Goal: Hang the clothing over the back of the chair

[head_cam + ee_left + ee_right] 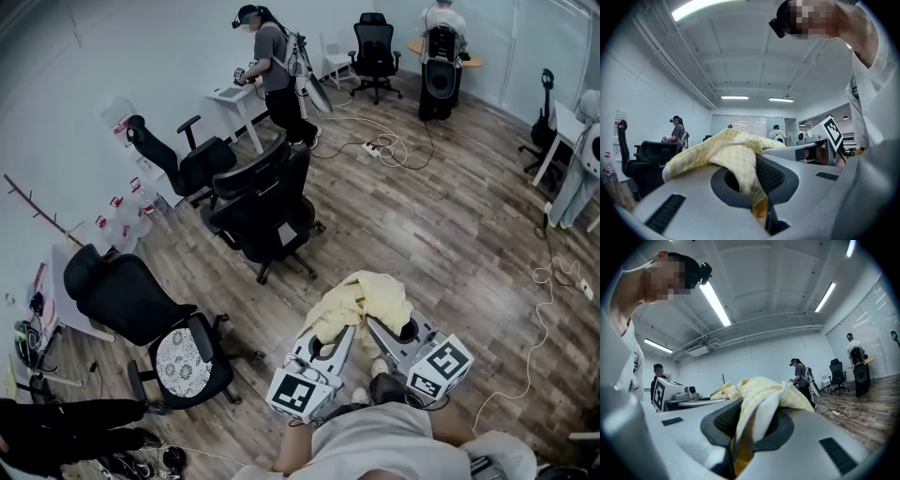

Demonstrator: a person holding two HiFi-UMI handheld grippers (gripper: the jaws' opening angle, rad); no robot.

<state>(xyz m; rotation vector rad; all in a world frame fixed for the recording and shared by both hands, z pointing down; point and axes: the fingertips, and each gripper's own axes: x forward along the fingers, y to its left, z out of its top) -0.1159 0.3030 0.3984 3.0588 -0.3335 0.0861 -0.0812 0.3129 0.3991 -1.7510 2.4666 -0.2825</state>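
Observation:
A pale yellow checked garment [364,298] hangs bunched between my two grippers, above the wooden floor in the head view. My left gripper [339,330] is shut on one part of the cloth [733,152], which drapes out over its jaws. The right gripper [377,326] is shut on another fold of the garment [761,397]. Both point level and side by side. A black high-backed office chair [267,202] stands ahead of them, its back turned toward me. From the left gripper view, the right gripper's marker cube [830,132] shows beside it.
Two more black chairs stand at the left [141,309] [183,161]. A person [270,66] works at a small white desk [232,96]. A power strip and cables [380,147] lie on the floor, and another cable [539,328] runs at the right.

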